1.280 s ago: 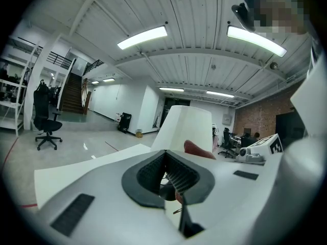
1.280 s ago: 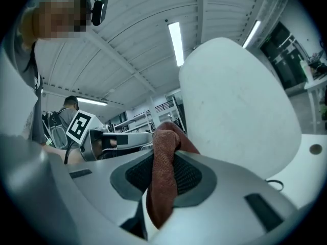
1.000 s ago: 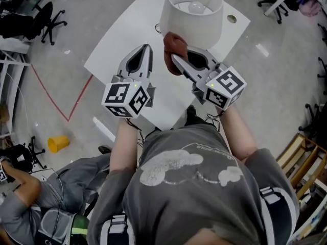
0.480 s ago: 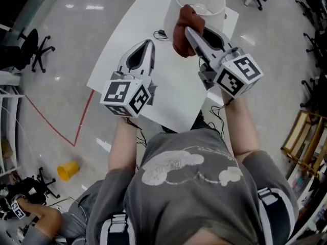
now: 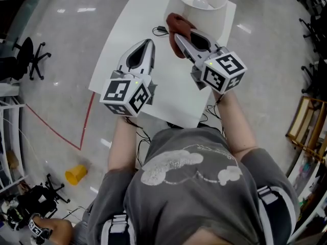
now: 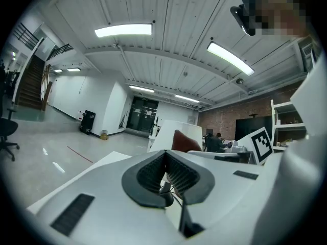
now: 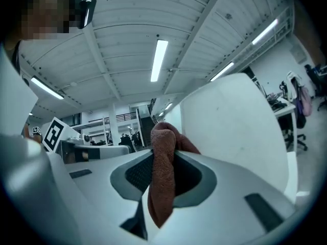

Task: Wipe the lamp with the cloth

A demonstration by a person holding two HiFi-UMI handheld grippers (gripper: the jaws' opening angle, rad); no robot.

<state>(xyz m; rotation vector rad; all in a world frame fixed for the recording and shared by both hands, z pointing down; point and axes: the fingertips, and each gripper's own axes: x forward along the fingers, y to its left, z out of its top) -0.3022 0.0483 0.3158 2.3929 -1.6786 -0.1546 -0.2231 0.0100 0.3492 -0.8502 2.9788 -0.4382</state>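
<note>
A lamp with a white drum shade stands at the far end of a white table. My right gripper is shut on a rust-brown cloth, which presses against the shade's lower left side. In the right gripper view the cloth hangs between the shut jaws, with the lampshade close on the right. My left gripper hovers over the table left of the lamp, shut on nothing. In the left gripper view the cloth and the shade lie ahead.
A black cable lies on the table by the lamp's base. On the floor are a yellow cup, red tape lines and office chairs. A wooden rack stands at the right. Another person sits at the lower left.
The right gripper carried the cloth from the shade's lower left up to its rim, then back down the left side. The left gripper has held its place.
</note>
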